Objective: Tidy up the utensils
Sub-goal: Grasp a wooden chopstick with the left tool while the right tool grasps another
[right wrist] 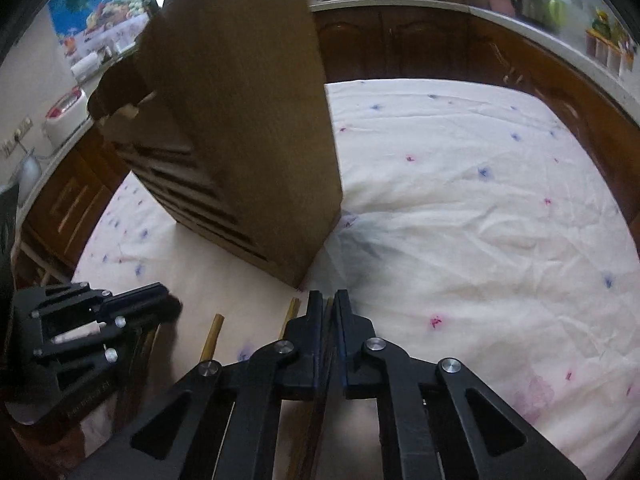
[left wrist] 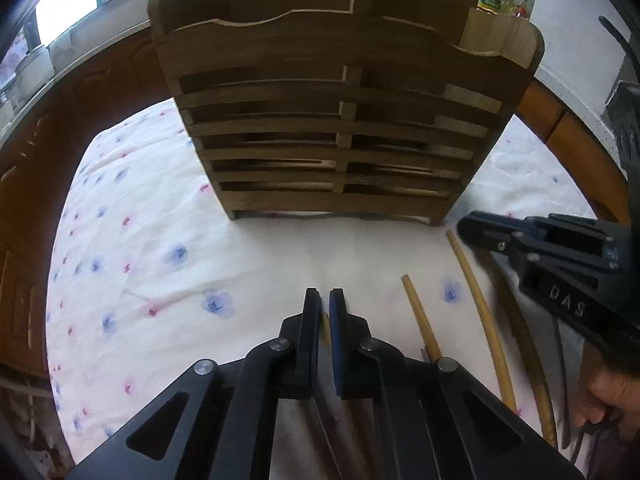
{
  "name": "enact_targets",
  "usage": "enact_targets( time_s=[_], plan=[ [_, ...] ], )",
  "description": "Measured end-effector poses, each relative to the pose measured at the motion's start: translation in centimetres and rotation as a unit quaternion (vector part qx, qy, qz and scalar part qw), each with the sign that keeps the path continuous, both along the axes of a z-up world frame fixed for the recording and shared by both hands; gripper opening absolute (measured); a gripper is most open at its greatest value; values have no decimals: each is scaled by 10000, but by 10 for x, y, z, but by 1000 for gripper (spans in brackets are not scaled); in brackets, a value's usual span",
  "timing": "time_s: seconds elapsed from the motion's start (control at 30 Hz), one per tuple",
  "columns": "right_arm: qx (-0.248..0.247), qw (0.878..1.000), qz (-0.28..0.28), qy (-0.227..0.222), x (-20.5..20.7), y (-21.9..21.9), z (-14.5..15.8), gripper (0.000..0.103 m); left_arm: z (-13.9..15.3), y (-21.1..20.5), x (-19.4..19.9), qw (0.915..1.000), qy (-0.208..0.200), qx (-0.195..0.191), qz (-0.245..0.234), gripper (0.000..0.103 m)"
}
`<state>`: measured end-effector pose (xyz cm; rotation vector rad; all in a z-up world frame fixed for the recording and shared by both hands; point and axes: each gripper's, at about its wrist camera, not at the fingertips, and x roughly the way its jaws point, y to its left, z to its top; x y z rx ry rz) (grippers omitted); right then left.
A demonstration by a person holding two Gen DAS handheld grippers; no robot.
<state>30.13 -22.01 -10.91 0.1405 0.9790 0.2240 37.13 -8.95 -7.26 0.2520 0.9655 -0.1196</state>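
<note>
A slatted wooden utensil holder (left wrist: 336, 120) stands on the floral tablecloth ahead of both grippers; the right wrist view shows its side (right wrist: 240, 128). My left gripper (left wrist: 325, 300) is shut on a thin wooden chopstick (left wrist: 326, 330) seen between its fingers. My right gripper (right wrist: 330, 300) is shut on a dark wooden chopstick (right wrist: 329, 312); it also shows at the right of the left wrist view (left wrist: 466, 222). Loose yellow chopsticks (left wrist: 420, 316) (left wrist: 480, 312) lie on the cloth between the two grippers, pointing toward the holder.
The white flowered tablecloth (right wrist: 480, 220) covers a round wooden table (left wrist: 560, 120). Dark wooden cabinets and a counter with bottles (left wrist: 504, 2) run behind. The person's hand (left wrist: 608, 396) shows at the right edge.
</note>
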Motion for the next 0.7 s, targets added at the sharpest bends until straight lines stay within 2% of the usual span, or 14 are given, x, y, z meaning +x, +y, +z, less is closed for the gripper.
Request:
enact_targets(
  time_s=[0.1,0.27,0.47,0.7],
  plan=[
    [203,9998,-17,-77,-6,-1,5,5,6,1,-3,9999,-49,-157,-23,3],
    [561,9978,-73,-332,-22,-6,29,4,39,10,-25,9977,-409,-527,-95,3],
    [848,9934,-135,-756,-53,-11,70,4,90,29,-79,9907,-849,-1022,-279,3],
    [1014,9869,-114,-1248,-86,-13,112,4,123,52,-139,9803,-1352,-1402,-318,2]
  ],
)
